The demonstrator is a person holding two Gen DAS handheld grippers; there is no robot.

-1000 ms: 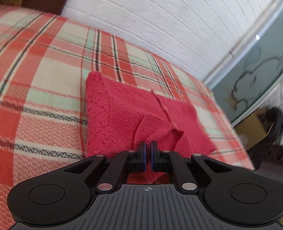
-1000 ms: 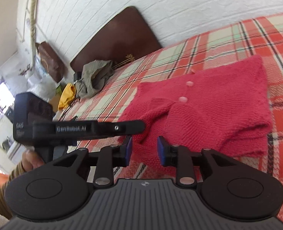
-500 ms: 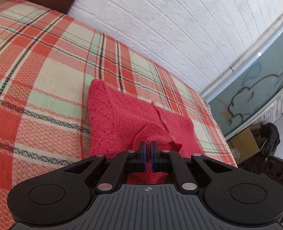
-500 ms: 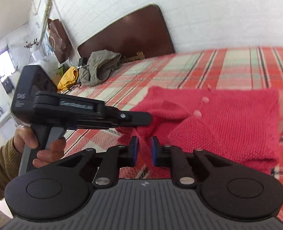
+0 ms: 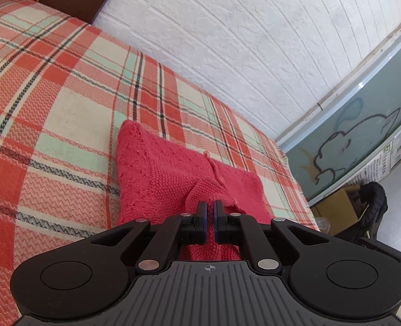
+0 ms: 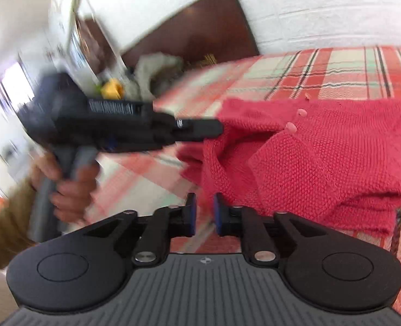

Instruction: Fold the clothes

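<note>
From the left wrist, the left gripper [image 5: 210, 224] is pinched tight on a fold of the red knitted cardigan [image 5: 167, 174], which lies on the bed's plaid blanket [image 5: 64, 125] near the white brick wall [image 5: 241, 40]. Beyond the bed's end is a pale blue panel [image 5: 363, 141] with a line-drawn cartoon animal; papers stuck below it carry print too small to read.

From the right wrist, the picture is blurred. The right gripper [image 6: 204, 212] stands narrowly apart, its jaws opening a little, with the cardigan's lifted edge just ahead of them and possibly between the tips; I can't tell whether the pads press on it. The other gripper, gripped by a hand [image 6: 72, 184] in a tan sleeve, reaches in from the left to the same raised edge. It has a white label along its side, smeared past reading.

To fold well, I'd get both grippers firmly onto matching corners, lift evenly and carry the edge across without dragging the buttons [image 6: 291, 127] askew.
</note>
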